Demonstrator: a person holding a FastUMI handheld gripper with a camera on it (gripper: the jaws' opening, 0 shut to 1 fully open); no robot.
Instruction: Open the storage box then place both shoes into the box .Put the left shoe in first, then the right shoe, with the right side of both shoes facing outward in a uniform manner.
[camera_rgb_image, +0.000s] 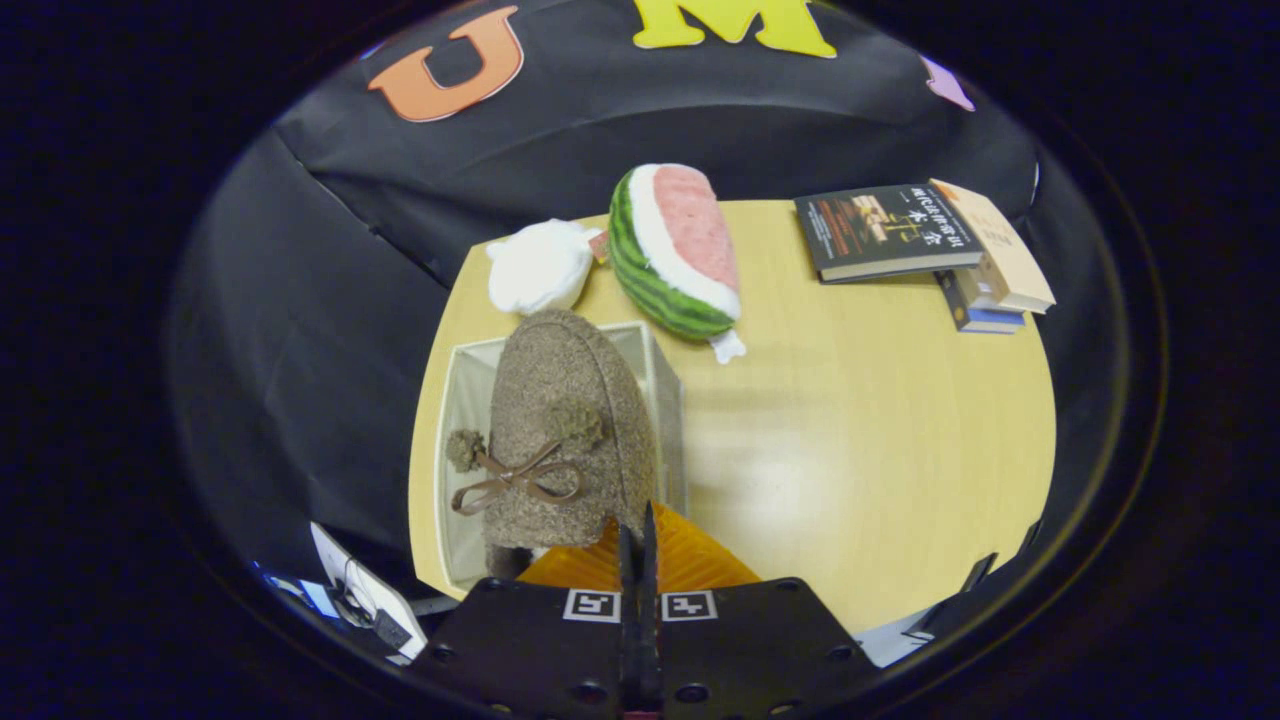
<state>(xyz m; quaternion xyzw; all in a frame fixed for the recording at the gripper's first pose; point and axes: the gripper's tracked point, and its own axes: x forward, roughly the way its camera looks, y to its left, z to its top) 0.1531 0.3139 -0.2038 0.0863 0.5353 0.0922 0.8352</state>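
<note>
Gripper (637, 540) closed, apparently pinching shoe (565, 430) over storage box (665, 400).

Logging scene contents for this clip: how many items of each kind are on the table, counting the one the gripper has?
Shoes: 1, a brown fuzzy shoe gripped at its rear edge by the gripper, above the storage box
Storage boxes: 1
Watermelon plush: 1
White pouch: 1
Books: 3 that I can tell
Total: 7

- The camera rides on the gripper (637, 535) and looks forward and down along its two fingers.
- It is high over the table (860, 420), close above the shoe (565, 430) and box (462, 400).
- Its round view bends everything.
</note>
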